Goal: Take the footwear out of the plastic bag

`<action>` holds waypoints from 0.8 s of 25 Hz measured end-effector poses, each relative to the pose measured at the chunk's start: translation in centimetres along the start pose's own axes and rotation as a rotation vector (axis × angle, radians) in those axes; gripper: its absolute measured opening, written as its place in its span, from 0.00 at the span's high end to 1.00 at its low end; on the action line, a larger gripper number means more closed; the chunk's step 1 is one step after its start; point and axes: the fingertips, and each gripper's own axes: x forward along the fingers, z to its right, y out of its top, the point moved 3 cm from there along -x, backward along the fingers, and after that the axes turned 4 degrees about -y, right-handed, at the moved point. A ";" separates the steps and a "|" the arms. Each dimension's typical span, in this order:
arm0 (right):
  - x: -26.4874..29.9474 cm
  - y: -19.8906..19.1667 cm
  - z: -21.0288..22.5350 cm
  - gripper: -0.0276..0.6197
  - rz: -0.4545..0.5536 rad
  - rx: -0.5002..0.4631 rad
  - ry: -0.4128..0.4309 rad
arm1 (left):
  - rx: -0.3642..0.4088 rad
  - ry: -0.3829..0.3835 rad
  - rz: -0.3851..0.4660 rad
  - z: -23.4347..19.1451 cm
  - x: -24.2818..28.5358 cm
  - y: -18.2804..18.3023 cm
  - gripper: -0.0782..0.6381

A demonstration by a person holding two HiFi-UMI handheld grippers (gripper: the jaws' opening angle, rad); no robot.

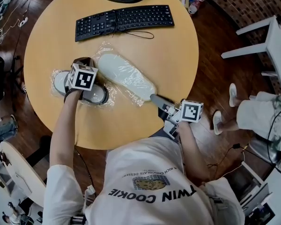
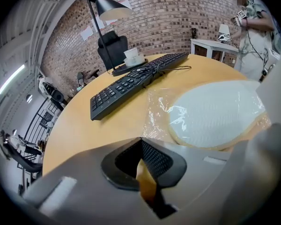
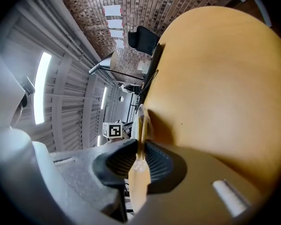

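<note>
The right gripper point(image 3: 139, 159) pinches the bagged white slipper's point(image 1: 126, 76) end between its fingers, likely to draw it from the plastic bag point(image 1: 101, 50), while the left gripper point(image 2: 144, 171) clamps the second slipper point(image 1: 97, 95) steady.

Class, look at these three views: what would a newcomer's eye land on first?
The white slipper sole in its clear plastic bag, lying across the round table, its near end pinched by the fingers of the right gripper. Next, the left gripper clamped on a second bagged slipper at the left, and the black keyboard beyond.
</note>
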 end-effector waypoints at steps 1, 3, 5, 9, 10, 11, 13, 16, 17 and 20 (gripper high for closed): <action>-0.4 -0.3 0.0 0.86 -0.001 0.002 0.000 | -0.001 0.000 0.000 0.1 0.0 0.0 0.88; -1.1 -1.0 0.2 0.86 0.000 0.004 0.000 | -0.001 0.001 -0.001 0.1 0.0 0.0 0.88; -1.9 -1.4 0.3 0.86 0.007 0.009 -0.001 | -0.002 0.003 0.001 0.1 0.1 -0.1 0.88; -3.7 -1.8 0.5 0.87 0.014 -0.002 -0.010 | -0.003 0.013 0.006 -0.2 0.2 -0.3 0.88; -4.1 -1.8 0.5 0.87 0.015 -0.009 -0.013 | -0.004 0.014 0.005 -0.2 0.2 -0.3 0.88; -4.6 -1.8 0.5 0.87 0.016 -0.015 -0.016 | -0.006 0.015 0.004 -0.3 0.2 -0.3 0.88; -5.5 -1.9 0.5 0.87 0.020 -0.019 -0.021 | -0.009 0.018 0.002 -0.4 0.1 -0.4 0.88; -7.1 -2.1 0.9 0.87 0.024 -0.015 -0.035 | -0.009 0.024 -0.002 -0.4 0.1 -0.4 0.88; -7.8 -2.2 1.1 0.87 0.026 -0.011 -0.043 | -0.010 0.027 -0.002 -0.4 0.1 -0.4 0.88; -10.2 -2.2 2.2 0.87 0.041 0.005 -0.072 | -0.022 0.032 -0.003 -0.7 0.2 -0.3 0.88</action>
